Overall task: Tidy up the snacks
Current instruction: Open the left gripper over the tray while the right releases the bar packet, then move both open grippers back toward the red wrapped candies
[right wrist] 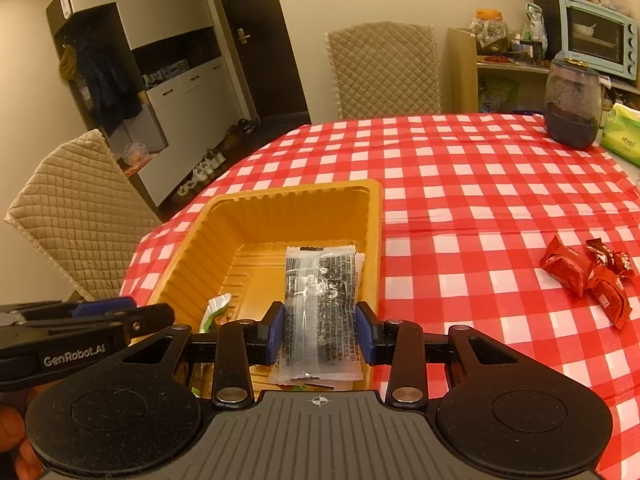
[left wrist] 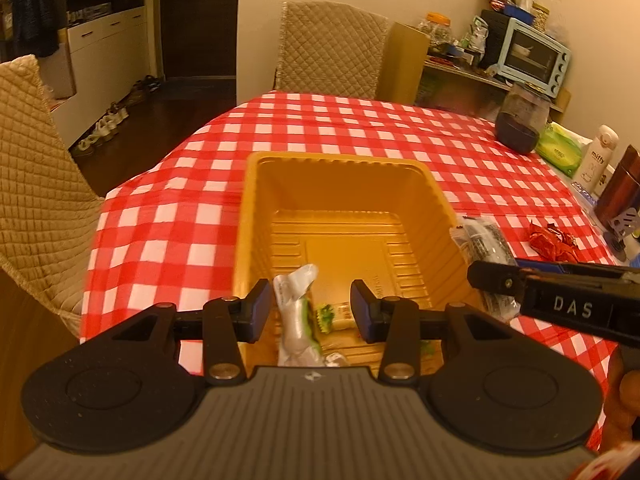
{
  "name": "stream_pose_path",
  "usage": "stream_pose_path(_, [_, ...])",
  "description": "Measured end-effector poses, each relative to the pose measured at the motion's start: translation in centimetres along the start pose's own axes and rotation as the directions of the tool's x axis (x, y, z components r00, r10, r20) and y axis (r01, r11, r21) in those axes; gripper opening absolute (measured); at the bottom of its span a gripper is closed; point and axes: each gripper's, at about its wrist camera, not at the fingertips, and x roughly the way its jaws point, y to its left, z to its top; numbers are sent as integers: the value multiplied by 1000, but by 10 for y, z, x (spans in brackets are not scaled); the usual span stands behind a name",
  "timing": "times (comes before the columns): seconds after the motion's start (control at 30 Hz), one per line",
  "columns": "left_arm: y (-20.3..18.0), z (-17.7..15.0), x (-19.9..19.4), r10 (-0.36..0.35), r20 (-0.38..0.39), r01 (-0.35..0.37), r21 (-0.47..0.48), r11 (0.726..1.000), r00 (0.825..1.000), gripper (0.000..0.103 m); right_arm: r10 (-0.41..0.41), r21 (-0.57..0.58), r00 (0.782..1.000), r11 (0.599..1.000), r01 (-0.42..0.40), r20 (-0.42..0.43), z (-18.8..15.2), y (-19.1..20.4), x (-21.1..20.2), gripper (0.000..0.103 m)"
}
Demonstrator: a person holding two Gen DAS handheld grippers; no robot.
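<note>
Snacks part-sorted: green packet (left wrist: 298,316) in yellow tray (left wrist: 256,200) between spread pads of left tool (left wrist: 312,312), untouched; clear packet (right wrist: 320,308) over tray, pinched by right tool (right wrist: 320,334); red sweets (right wrist: 588,276) left on table (right wrist: 480,184).

Clear dark-speckled packet (right wrist: 320,304) over gold tray (right wrist: 256,204); silver-green wrapper (left wrist: 298,320) inside (crumpled).

Glossy ribbed plastic tray (right wrist: 280,216); shiny red foil wrappers (right wrist: 588,276).
</note>
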Motion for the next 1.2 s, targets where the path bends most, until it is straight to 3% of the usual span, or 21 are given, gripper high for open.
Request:
stream_pose_path(0.4, [10, -7, -10, 14, 3, -14, -24, 1000, 1000, 39, 59, 10, 998, 998, -59, 10, 4, 8, 12, 39])
stream_pose_path(0.47, [10, -7, -12, 16, 4, -16, -25, 1000, 1000, 40, 49, 14, 999, 999, -49, 5, 4, 7, 11, 48])
stream_pose_path(0.5, [10, -8, -14, 15, 6, -14, -26, 1000, 1000, 42, 44, 17, 999, 999, -44, 8, 3, 5, 9, 60])
stream_pose_path(0.53, [9, -8, -16, 13, 8, -13, -28, 1000, 1000, 44, 41, 22, 999, 999, -41, 15, 2, 3, 6, 62])
stream_pose_path(1.2, [-42, -31, -67, -34, 10, 33, 16, 999, 999, 61, -122, 138, 993, 983, 121, -3, -40, -52, -96, 63])
